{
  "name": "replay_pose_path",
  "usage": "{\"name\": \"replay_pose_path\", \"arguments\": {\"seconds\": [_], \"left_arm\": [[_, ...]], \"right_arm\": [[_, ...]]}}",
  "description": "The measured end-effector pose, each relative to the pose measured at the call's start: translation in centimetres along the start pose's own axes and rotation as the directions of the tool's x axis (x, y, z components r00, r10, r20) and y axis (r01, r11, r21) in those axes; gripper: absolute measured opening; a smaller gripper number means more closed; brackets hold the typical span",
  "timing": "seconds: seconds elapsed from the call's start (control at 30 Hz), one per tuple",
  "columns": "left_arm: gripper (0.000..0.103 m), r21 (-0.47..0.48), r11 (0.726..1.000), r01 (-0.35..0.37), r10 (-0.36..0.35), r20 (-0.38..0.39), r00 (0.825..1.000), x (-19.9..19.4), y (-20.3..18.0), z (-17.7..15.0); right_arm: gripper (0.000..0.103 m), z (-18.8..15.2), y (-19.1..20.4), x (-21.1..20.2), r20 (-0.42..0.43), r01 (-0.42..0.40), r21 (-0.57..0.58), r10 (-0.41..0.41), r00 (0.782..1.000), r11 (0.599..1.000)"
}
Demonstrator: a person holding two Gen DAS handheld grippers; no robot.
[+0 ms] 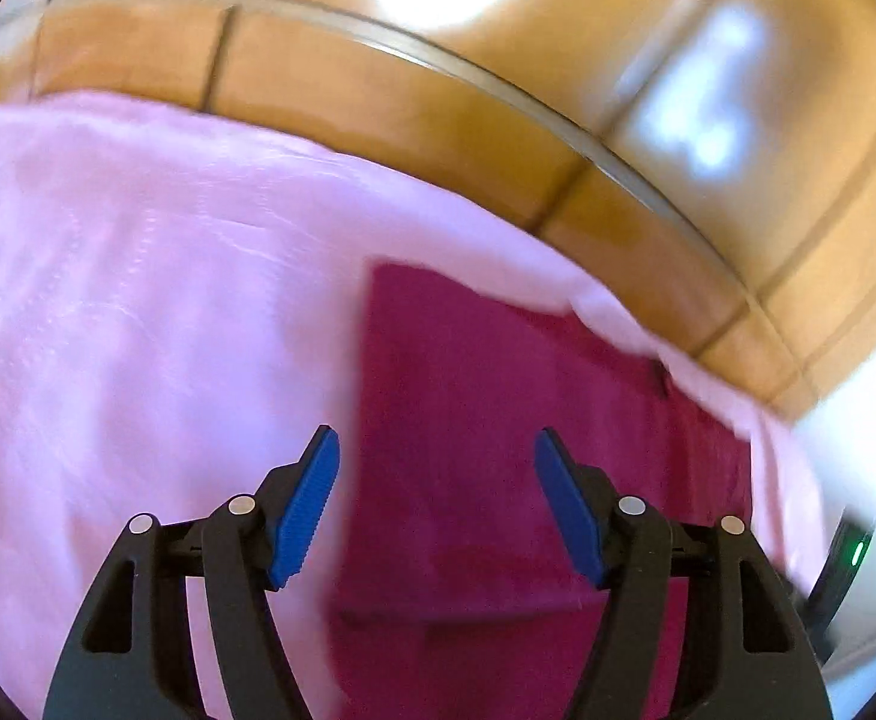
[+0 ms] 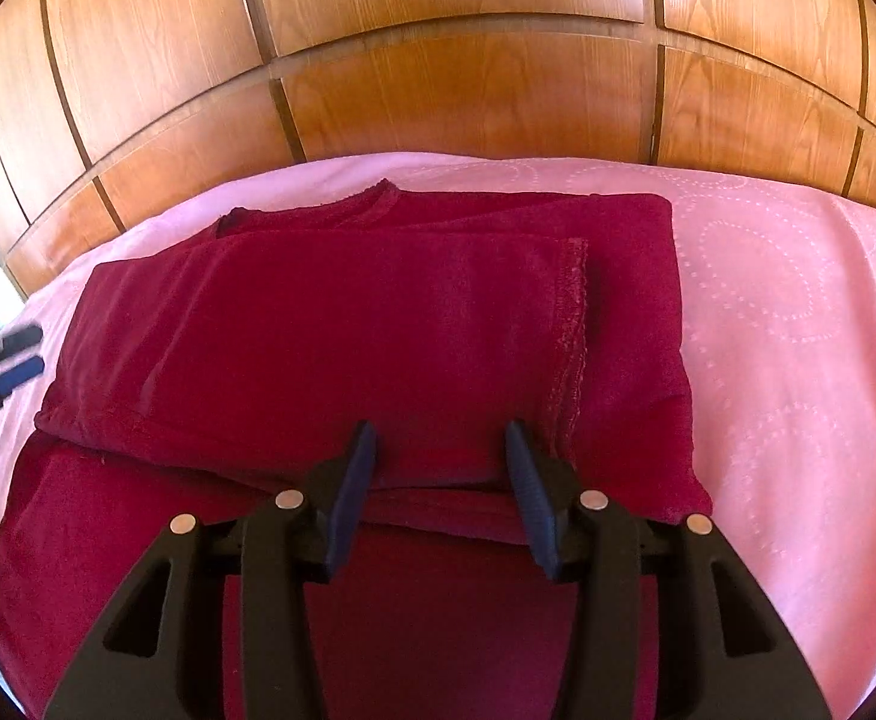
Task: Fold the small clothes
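Observation:
A dark red garment [image 2: 378, 324] lies partly folded on the pink bedspread [image 2: 798, 324], its neckline toward the far side and one side folded over the middle. My right gripper [image 2: 441, 438] is open and empty, just above the garment's near part. My left gripper [image 1: 438, 450] is open and empty above the garment's corner [image 1: 498, 420] in the blurred left wrist view. It also shows in the right wrist view [image 2: 15, 354] at the far left, beside the garment's left edge.
A wooden panelled wardrobe [image 2: 438, 78] stands right behind the bed. The bedspread's far edge [image 1: 378, 174] runs along it. A dark device with a green light [image 1: 852, 558] sits at the right edge of the left wrist view.

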State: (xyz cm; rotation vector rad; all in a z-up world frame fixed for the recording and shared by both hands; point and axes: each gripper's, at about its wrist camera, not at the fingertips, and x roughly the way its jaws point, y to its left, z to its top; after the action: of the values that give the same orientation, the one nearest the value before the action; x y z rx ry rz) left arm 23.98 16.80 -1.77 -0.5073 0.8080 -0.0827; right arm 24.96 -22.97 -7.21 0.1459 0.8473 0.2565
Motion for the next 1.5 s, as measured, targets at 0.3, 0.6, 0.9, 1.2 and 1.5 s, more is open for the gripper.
{"name": "replay_pose_path", "arguments": {"seconds": [0.3, 0.6, 0.9, 1.2, 1.5], "left_arm": [[0.055, -0.118, 0.988, 0.096, -0.109, -0.109, 0.988, 5.8, 2.6, 5.3], [0.015, 0.233, 0.953, -0.195, 0.202, -0.007, 0.979, 6.9, -2.4, 3.3], [0.036, 0.243, 0.906, -0.348, 0.345, 0.055, 0.937, 6.2, -3.3, 2.4], [0.036, 0.414, 0.877, -0.244, 0.263, 0.011, 0.965, 3.6, -7.1, -4.5], [0.041, 0.351, 0.911, -0.218, 0.230, 0.005, 0.973, 4.2, -5.6, -4.9]], "right_arm": [[0.047, -0.1, -0.1, 0.1, 0.005, -0.001, 0.002, 0.001, 1.000, 1.000], [0.047, -0.1, 0.5, 0.4, 0.008, 0.031, -0.023, -0.031, 0.999, 0.999], [0.048, -0.1, 0.3, 0.6, 0.012, 0.024, -0.015, -0.024, 1.000, 1.000], [0.056, 1.0, 0.6, 0.1, -0.023, 0.039, -0.014, -0.039, 0.999, 0.999], [0.069, 6.2, 2.7, 2.7, -0.032, 0.074, -0.074, -0.076, 0.997, 0.995]]}}
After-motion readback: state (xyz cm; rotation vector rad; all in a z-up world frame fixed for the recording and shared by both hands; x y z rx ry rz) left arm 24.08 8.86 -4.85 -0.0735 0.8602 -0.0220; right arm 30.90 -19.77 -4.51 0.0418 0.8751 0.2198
